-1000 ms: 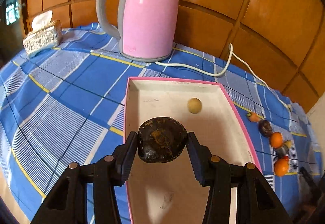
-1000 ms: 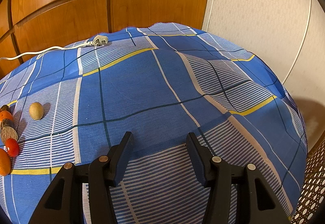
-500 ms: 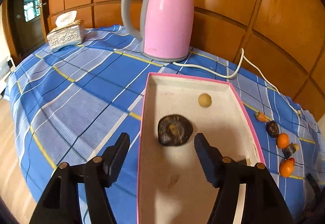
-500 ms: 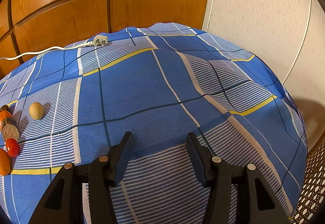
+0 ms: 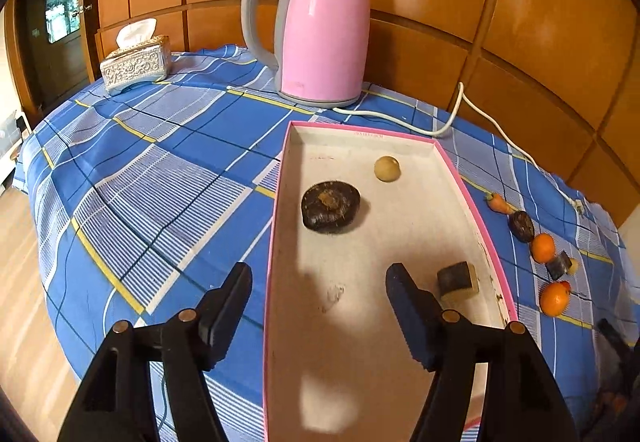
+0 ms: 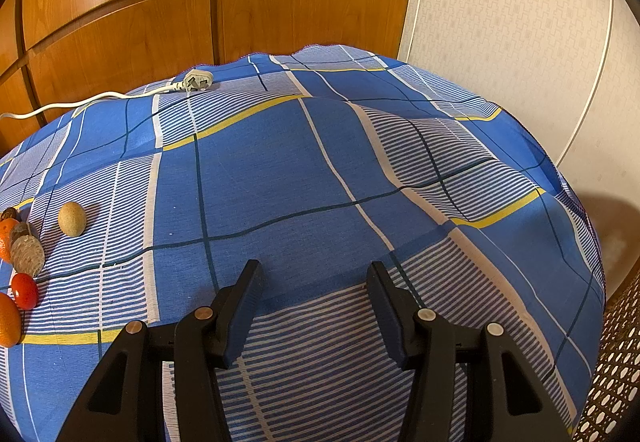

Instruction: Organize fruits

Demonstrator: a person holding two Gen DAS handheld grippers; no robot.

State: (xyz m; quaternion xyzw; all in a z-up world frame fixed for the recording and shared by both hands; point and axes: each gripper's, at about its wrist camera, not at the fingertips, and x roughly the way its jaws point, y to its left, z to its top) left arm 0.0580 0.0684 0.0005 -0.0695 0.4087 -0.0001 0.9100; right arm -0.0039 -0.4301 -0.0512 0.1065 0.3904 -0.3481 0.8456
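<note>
Currently my left jaws (image 5: 318, 282) are opening over the near part of the pink-rimmed box (image 5: 466, 193), with nothing between them; one finger hangs outside the box's left wall, the other inside it. Within the box, the dark round fruit (image 5: 330, 205) lies toward the left wall at mid-length, apart from both fingers. A small tan ball (image 5: 387, 169) sits nearer the far end, and a dark block with a pale face (image 5: 458, 279) rests near the right wall, just beside my right-hand finger. Outside, along the surface's right edge, a row lies on the blue checked cloth (image 5: 160, 177): a small carrot (image 5: 498, 202), a dark fruit (image 5: 521, 226), an orange (image 5: 543, 248), a dark cube (image 5: 559, 265), another orange (image 5: 555, 299). A pink kettle (image 5: 324, 29) stands beyond the box's far end; a tissue box (image 5: 135, 60) occupies the far left corner.

My right jaws (image 6: 314, 282) stand spread and empty above bare cloth. At that view's left edge lie a tan egg-shaped fruit (image 6: 72, 219), a red tomato (image 6: 25, 291) and further pieces.
</note>
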